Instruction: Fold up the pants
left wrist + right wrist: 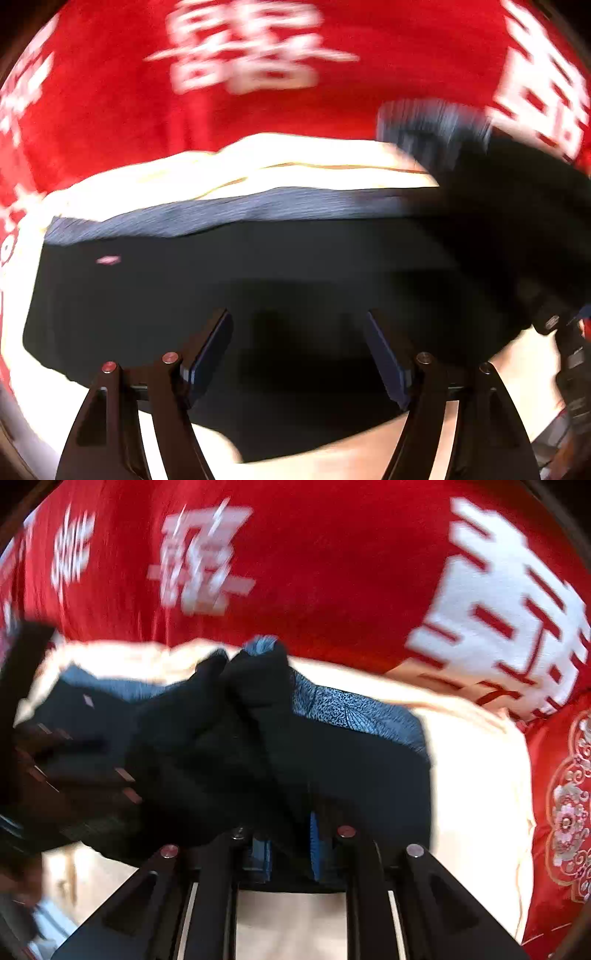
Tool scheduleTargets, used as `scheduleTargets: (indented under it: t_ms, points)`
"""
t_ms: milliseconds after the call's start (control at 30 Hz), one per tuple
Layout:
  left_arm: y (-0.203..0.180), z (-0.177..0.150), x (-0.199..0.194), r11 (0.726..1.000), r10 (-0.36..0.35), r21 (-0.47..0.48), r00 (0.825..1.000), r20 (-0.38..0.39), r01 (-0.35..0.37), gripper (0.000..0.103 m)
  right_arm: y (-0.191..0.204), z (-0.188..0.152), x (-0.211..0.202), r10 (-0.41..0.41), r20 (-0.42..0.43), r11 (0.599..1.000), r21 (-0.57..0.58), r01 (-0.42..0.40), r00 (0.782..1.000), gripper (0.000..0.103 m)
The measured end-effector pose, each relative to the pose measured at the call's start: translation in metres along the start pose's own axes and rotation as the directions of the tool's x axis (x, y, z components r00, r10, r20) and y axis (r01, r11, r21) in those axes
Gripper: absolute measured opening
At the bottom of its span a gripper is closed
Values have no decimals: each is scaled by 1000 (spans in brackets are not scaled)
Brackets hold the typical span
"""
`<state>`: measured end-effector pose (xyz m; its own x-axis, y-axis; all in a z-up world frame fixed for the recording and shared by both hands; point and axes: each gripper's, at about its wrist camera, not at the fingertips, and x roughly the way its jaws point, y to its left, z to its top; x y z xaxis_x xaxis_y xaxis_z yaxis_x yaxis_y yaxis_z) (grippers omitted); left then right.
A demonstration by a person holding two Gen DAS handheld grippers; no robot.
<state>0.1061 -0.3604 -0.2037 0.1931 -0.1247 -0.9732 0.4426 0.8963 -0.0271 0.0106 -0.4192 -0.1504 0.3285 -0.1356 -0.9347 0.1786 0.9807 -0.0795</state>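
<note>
The left gripper hangs over the pants with its two blue-padded fingers standing well apart and nothing between them; the dark cloth lies beneath them, but whether the tips touch it is hard to say through the blur. The right gripper has its blue pads drawn close together, with a fold of the dark fabric bunched up between and in front of them, so it appears to be pinching the cloth, though the black material hides the actual contact.

The dark navy, almost black pants lie on a cream-coloured sheet spread over the bed. In the left wrist view they form a broad flat slab with a paler blue-grey patterned band showing along the far edge. In the right wrist view the same garment is rumpled, lifted into a peak near the middle, with its speckled blue lining exposed to the right of that peak.

Beyond the sheet lies a bright red quilt with large white characters woven into it. At the right edge of the right wrist view sits a red cushion embroidered with pale floral scrollwork.

The other tool's black frame shows at the right edge of the left wrist view.
</note>
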Motion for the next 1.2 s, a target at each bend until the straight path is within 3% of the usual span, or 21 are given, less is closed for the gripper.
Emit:
scheduleTargets:
  t_ms: [133, 167, 200, 267, 367, 467, 533, 633, 667, 700, 800, 867, 933, 1067, 1100, 1133, 1167, 1200]
  points:
    - [45, 0, 10, 998, 43, -52, 999, -17, -43, 74, 51, -11, 30, -164, -37, 982, -103, 159, 986, 25]
    - [52, 0, 13, 997, 44, -66, 999, -25, -45, 75, 63, -14, 31, -215, -32, 969, -135, 209, 976, 30]
    - [59, -1, 15, 996, 40, -78, 999, -31, -42, 75, 64, -20, 27, -220, -32, 966, -145, 213, 975, 42]
    - [71, -1, 16, 995, 33, -95, 999, -39, -37, 74, 76, -25, 18, -184, -38, 972, -155, 176, 982, 53]
    - [88, 1, 11, 994, 8, -110, 999, -37, -12, 75, 82, -34, -4, -112, -23, 981, -160, 107, 993, 54]
    - [86, 10, 2, 995, -38, -95, 999, -29, 35, 75, 53, -39, -21, 74, -52, 997, 14, -74, 996, 54]
    - [79, 16, -5, 994, -99, -58, 995, -25, 98, 75, 21, -43, -26, 174, -56, 970, 182, -161, 983, 55]
    - [61, 25, -11, 981, -192, -10, 981, -25, 191, 75, -33, -55, -21, 343, -15, 825, 482, -294, 939, 55]
    - [54, 27, -12, 975, -220, 3, 975, -30, 220, 75, -53, -61, -14, 416, 29, 725, 592, -351, 909, 55]
    - [45, 32, -11, 966, -259, 15, 965, -41, 260, 75, -64, -66, -8, 458, 63, 652, 654, -383, 887, 55]
    - [23, 42, -3, 944, -325, 34, 942, -85, 329, 75, -83, -78, 6, 543, 187, 446, 762, -470, 818, 54]
    - [-3, 36, -1, 941, -331, 44, 938, -99, 337, 75, -86, -83, 15, 573, 231, 358, 793, -494, 787, 54]
    - [-9, 31, 21, 938, -337, 37, 933, -122, 344, 74, -85, -89, 25, 591, 242, 306, 815, -491, 770, 54]
    - [-7, 8, 21, 938, -341, 4, 928, -151, 346, 72, -78, -97, 38, 615, 272, 225, 840, -495, 740, 54]
    - [-7, 8, 25, 936, -347, -3, 924, -159, 351, 62, -80, -96, 41, 615, 273, 214, 845, -489, 740, 48]
    - [-7, 7, 29, 937, -347, -8, 923, -168, 351, 59, -78, -90, 49, 616, 266, 206, 854, -478, 741, 39]
    - [-7, 7, 27, 939, -341, -6, 926, -165, 344, 58, -81, -91, 52, 618, 266, 193, 861, -471, 740, 7]
    - [-15, 6, 31, 940, -337, -1, 928, -160, 342, 55, -84, -91, 53, 615, 259, 188, 869, -458, 745, 5]
